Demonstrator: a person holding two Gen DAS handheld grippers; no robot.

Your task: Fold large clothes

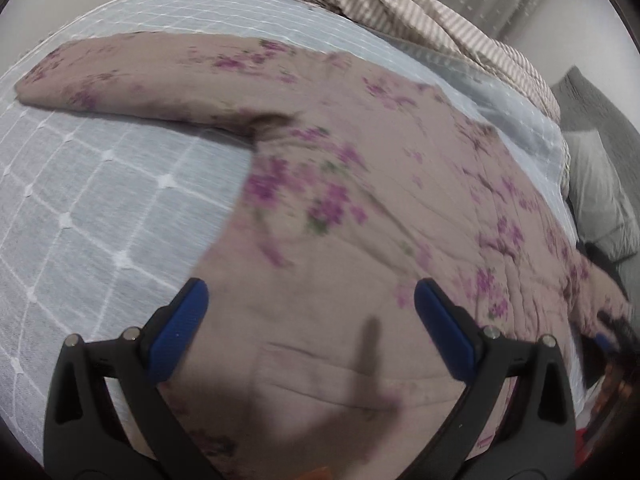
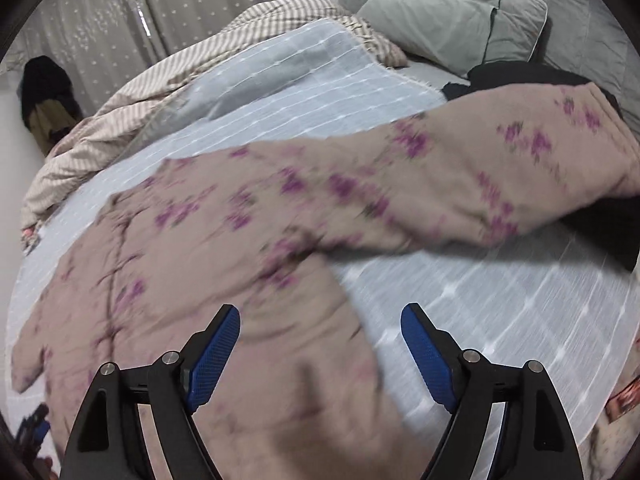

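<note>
A floral garment (image 1: 360, 184) is spread flat on a bed (image 1: 100, 184), with both claws held above its lower part.

The left claw (image 1: 310, 328) is seen wide open over the garment's hem, nothing gripped between its blue pads (image 1: 180, 332); the right claw (image 2: 320, 352) is also seen wide open and empty, one pad over the garment's edge, the other over the bare bed; one sleeve (image 1: 132, 76) is stretched out over the bed; the other sleeve (image 2: 500, 168) is draped onto dark cloth (image 2: 520, 76) near a pillow (image 2: 448, 16); both views are blurred; a risk is judged that only the padded top layer would be pinched, so the fold would bunch; the far sleeve could drag the dark cloth along.
</note>
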